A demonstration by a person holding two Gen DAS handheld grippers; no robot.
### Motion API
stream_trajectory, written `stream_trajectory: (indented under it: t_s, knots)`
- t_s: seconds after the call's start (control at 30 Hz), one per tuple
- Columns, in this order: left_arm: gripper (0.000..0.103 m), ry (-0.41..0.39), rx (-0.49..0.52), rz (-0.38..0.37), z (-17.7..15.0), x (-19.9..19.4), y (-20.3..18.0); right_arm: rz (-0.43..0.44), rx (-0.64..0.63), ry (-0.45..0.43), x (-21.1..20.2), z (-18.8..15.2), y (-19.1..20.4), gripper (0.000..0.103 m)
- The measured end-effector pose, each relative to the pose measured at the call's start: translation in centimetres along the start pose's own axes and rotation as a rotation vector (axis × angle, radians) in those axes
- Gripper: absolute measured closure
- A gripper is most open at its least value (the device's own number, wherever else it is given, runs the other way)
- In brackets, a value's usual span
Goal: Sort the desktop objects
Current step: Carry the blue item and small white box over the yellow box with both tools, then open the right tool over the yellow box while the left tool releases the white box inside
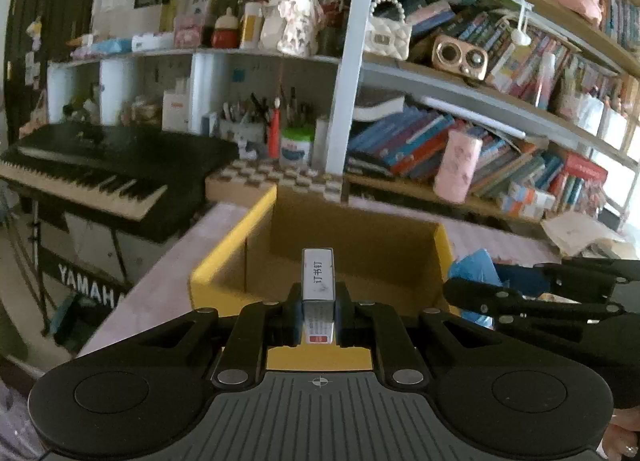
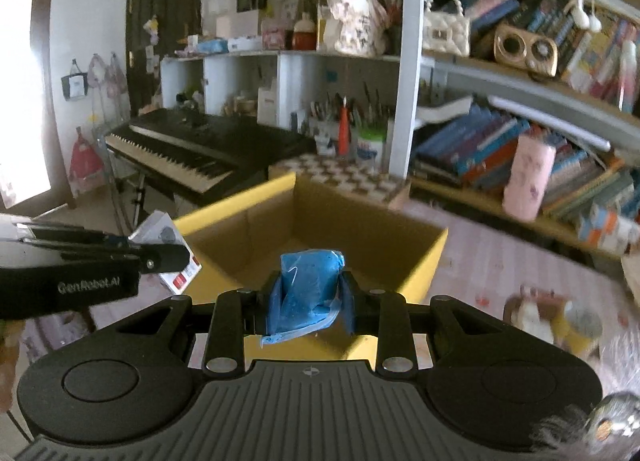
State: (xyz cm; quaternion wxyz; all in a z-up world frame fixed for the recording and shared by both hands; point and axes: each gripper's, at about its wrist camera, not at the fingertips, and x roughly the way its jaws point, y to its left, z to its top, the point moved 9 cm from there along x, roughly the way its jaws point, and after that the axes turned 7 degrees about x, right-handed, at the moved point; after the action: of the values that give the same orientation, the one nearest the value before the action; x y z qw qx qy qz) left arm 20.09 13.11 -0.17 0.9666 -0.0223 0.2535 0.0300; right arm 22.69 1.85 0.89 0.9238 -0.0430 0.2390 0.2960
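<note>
My left gripper (image 1: pixel 318 303) is shut on a small white staple box (image 1: pixel 318 281) with Chinese print and a red label, held upright above the near wall of an open yellow cardboard box (image 1: pixel 224 257). My right gripper (image 2: pixel 306 297) is shut on a crumpled blue plastic packet (image 2: pixel 308 285), held over the near edge of the same yellow box (image 2: pixel 424 265). The box's brown inside shows nothing in it. The right gripper with the blue packet (image 1: pixel 474 267) shows at the right of the left wrist view; the left gripper with the staple box (image 2: pixel 168 249) shows at the left of the right wrist view.
The box stands on a pink patterned tabletop (image 2: pixel 500 261). A Yamaha keyboard (image 1: pixel 92 169) stands to the left. Bookshelves (image 1: pixel 460 141) with a pink cup (image 1: pixel 458 165) and pen holders lie behind. Small toys and a yellow cup (image 2: pixel 576 325) sit on the table at right.
</note>
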Motion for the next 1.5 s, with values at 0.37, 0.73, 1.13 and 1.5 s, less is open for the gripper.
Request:
stream_trajectory:
  t_s: [0.37,0.73,1.13,1.5]
  knots:
    - [0.090,0.096,0.101,0.015,1.2,8.6,0.2,0.028,-0.151,0.130,8.6,0.5,-2.2,0.076]
    - [0.090,0.264,0.144,0.079,0.0,14.8,1.9,0.090,-0.316,0.299,16.1,-1.3,-1.1,0.076]
    - [0.089,0.403,0.182,0.068,-3.4,16.0,1.6,0.114,-0.504,0.456,17.8,-3.5,0.4,0.075]
    - [0.045,0.271,0.149,0.070,-1.4,13.3,2.2,0.105,-0.411,0.376,16.3,-2.0,0.1,0.053]
